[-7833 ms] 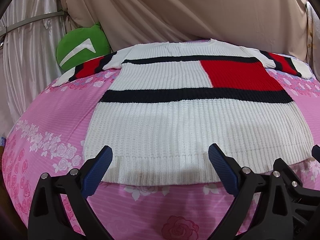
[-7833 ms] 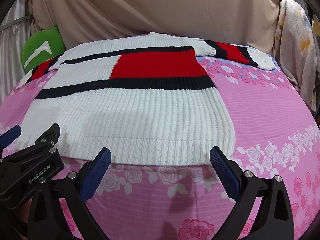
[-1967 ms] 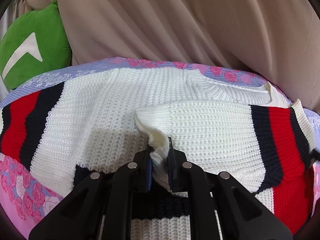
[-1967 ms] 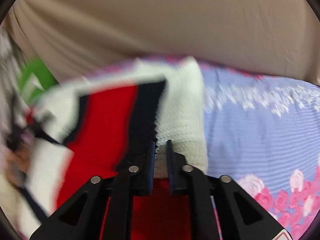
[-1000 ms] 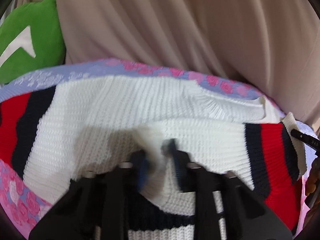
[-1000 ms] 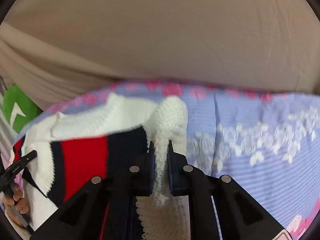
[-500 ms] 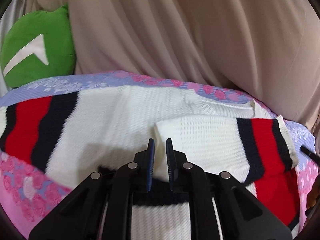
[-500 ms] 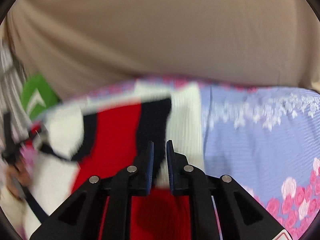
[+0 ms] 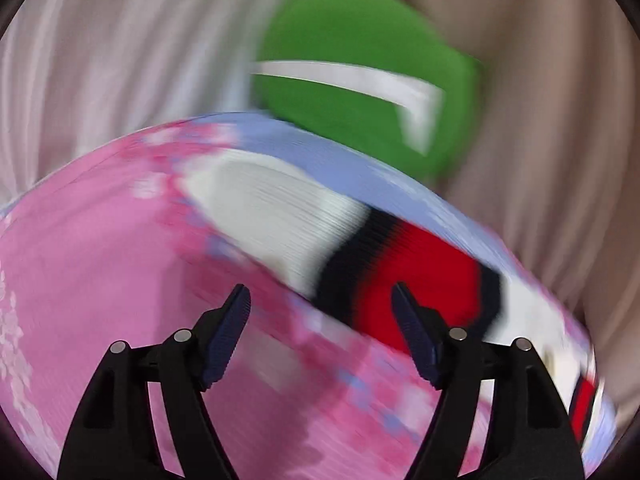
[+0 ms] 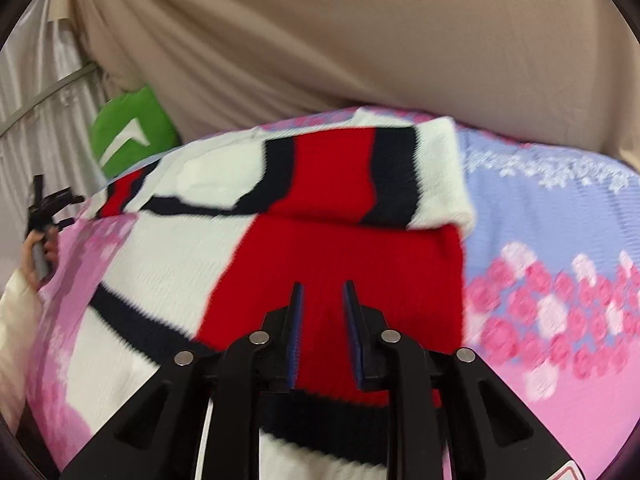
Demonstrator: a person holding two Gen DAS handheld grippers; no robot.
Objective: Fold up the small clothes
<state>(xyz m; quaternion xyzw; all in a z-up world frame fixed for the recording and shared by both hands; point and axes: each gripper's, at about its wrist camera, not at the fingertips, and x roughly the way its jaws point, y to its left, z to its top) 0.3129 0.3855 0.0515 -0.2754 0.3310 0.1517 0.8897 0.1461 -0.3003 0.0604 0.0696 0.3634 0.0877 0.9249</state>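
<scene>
Left tool (image 9: 320, 340) gapes empty beside unfolded sleeve (image 9: 360, 248) near bed's (image 9: 100, 280) far-left corner; right tool (image 10: 322, 312) parted, empty over sweater (image 10: 340, 272). Next: pinch cuff, fold inward.

Your sweater (image 10: 332, 264) lies spread on the bed (image 10: 568, 264), with its right sleeve (image 10: 384, 176) folded inward so it rests on top of the chest. Your right tool (image 10: 323, 292) sits above the body of the sweater, in front of that folded sleeve. The left sleeve (image 9: 360, 248) lies out flat on the bed, ahead of your left tool (image 9: 320, 300). Behind that sleeve, at the bed's far edge, a cushion (image 9: 360, 76) leans against the curtain (image 9: 560, 160) backing the bed.
</scene>
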